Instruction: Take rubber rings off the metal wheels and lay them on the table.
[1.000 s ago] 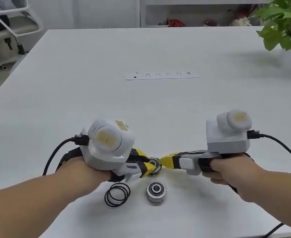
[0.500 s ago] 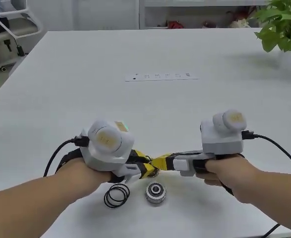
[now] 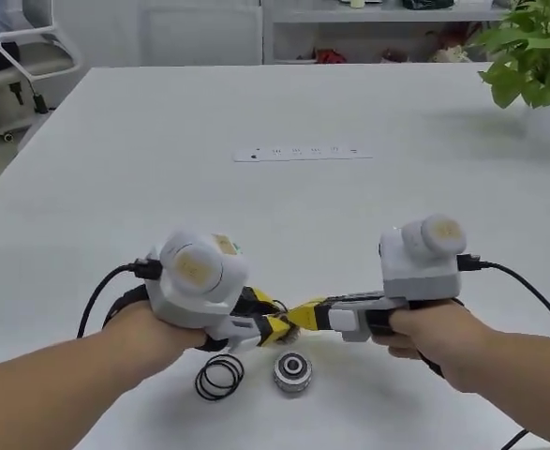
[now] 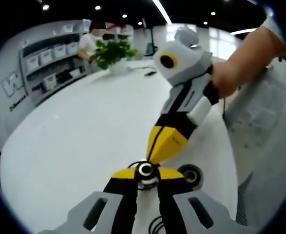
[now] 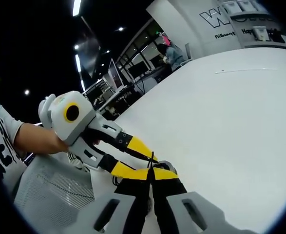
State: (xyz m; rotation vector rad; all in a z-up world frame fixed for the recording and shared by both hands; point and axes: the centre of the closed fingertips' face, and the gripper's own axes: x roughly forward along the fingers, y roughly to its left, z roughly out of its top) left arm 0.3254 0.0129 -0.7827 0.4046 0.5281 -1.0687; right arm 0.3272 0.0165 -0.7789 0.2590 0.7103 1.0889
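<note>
My left gripper (image 3: 276,327) is shut on a small metal wheel (image 4: 145,169), held just above the white table (image 3: 284,206). My right gripper (image 3: 303,315) comes in from the right, tip to tip with the left one. In the right gripper view, its jaws (image 5: 150,174) are pressed together on a thin black rubber ring (image 5: 152,157) at the wheel's edge. A second metal wheel (image 3: 292,371) lies flat on the table just below the tips. Loose black rubber rings (image 3: 220,376) lie to that wheel's left.
A white power strip (image 3: 303,152) lies mid-table. A green plant (image 3: 529,56) stands at the far right corner and an office chair (image 3: 26,56) at the far left. Black cables (image 3: 101,300) trail from both grippers. The near table edge runs close to my forearms.
My right gripper has moved left until its tips meet the wheel held in the left gripper. The left gripper and the parts on the table have stayed put; the head camera tilted slightly.
</note>
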